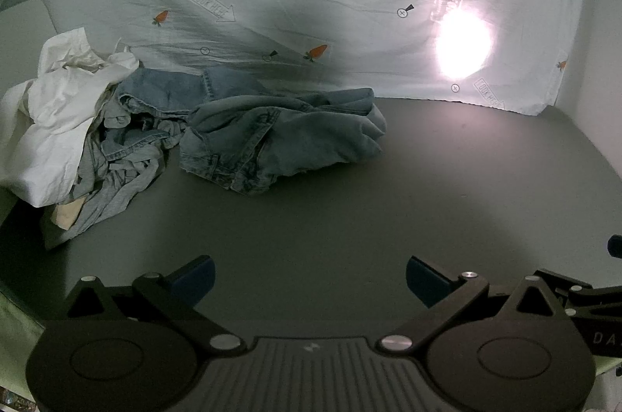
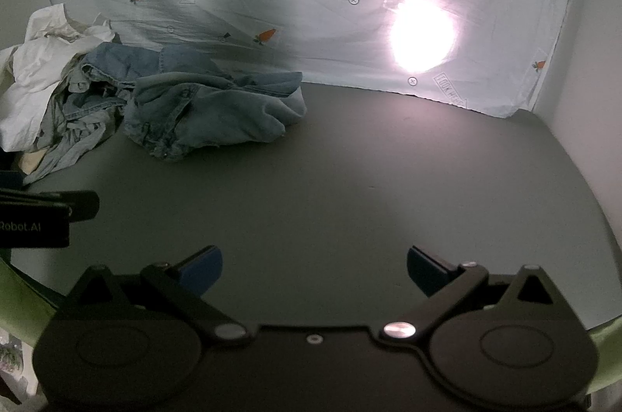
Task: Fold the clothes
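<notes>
Both your grippers, left gripper [image 1: 310,276] and right gripper [image 2: 314,266], are spread wide and empty, low centre of frame, over bare desk [image 1: 350,209]. Crumpled denim garment [image 1: 280,139] lies mid-left, apart from the pile [image 1: 70,124] at far left, prob. singled out for folding. Approach it first.

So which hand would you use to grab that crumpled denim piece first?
Probably the left. The denim piece lies left of centre in both views, nearer the middle for the left gripper. The right gripper sits further right. Both are open, empty.
</notes>
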`<action>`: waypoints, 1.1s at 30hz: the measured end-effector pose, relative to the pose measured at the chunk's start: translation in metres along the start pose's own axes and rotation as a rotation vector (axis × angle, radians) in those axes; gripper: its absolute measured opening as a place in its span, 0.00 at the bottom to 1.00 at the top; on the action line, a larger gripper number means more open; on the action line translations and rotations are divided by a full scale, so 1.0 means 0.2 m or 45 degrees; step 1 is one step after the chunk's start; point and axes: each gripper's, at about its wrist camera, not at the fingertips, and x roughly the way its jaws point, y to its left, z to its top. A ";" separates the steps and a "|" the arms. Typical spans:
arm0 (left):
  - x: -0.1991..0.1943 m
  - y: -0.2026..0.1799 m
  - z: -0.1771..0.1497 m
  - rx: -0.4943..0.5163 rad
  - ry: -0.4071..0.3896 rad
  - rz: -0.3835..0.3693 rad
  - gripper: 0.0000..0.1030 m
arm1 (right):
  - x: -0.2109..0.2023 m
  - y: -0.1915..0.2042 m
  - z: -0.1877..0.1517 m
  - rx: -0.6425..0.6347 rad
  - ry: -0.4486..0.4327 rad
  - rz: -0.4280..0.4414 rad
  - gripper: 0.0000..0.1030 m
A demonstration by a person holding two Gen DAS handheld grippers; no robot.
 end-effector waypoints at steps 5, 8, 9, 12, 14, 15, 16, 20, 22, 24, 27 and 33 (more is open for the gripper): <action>0.00 -0.01 0.00 0.001 0.001 -0.001 1.00 | 0.00 0.00 0.01 0.000 0.001 -0.001 1.00; 0.00 0.00 0.00 0.003 0.001 -0.001 1.00 | 0.00 -0.01 0.00 0.004 0.000 -0.004 1.00; 0.00 0.00 0.00 0.002 0.001 -0.001 1.00 | 0.00 -0.01 0.00 0.006 0.000 -0.004 1.00; 0.00 0.00 0.00 0.003 0.000 -0.001 1.00 | 0.00 -0.01 0.00 0.010 0.000 -0.006 1.00; 0.00 -0.01 -0.01 0.005 -0.002 0.000 1.00 | 0.00 -0.01 0.01 0.008 -0.001 -0.005 1.00; 0.00 -0.01 -0.01 0.006 -0.003 0.000 1.00 | -0.01 -0.02 0.01 0.008 -0.001 -0.005 1.00; 0.00 -0.01 -0.01 0.006 -0.002 0.000 1.00 | -0.01 -0.02 0.01 0.007 -0.002 -0.005 1.00; 0.00 -0.02 0.00 0.007 0.001 -0.001 1.00 | -0.01 -0.02 0.01 0.007 -0.001 -0.006 1.00; -0.01 -0.03 -0.01 0.003 0.006 0.000 1.00 | -0.01 -0.03 0.02 0.011 0.003 -0.010 1.00; -0.01 -0.04 -0.01 -0.001 0.012 0.003 1.00 | -0.01 -0.04 0.01 0.016 0.005 -0.010 1.00; -0.01 -0.06 -0.02 -0.010 0.022 0.017 1.00 | -0.02 -0.06 0.00 0.014 0.001 -0.010 1.00; -0.02 -0.11 -0.04 -0.028 0.045 0.058 1.00 | -0.01 -0.15 -0.02 0.038 -0.009 0.008 1.00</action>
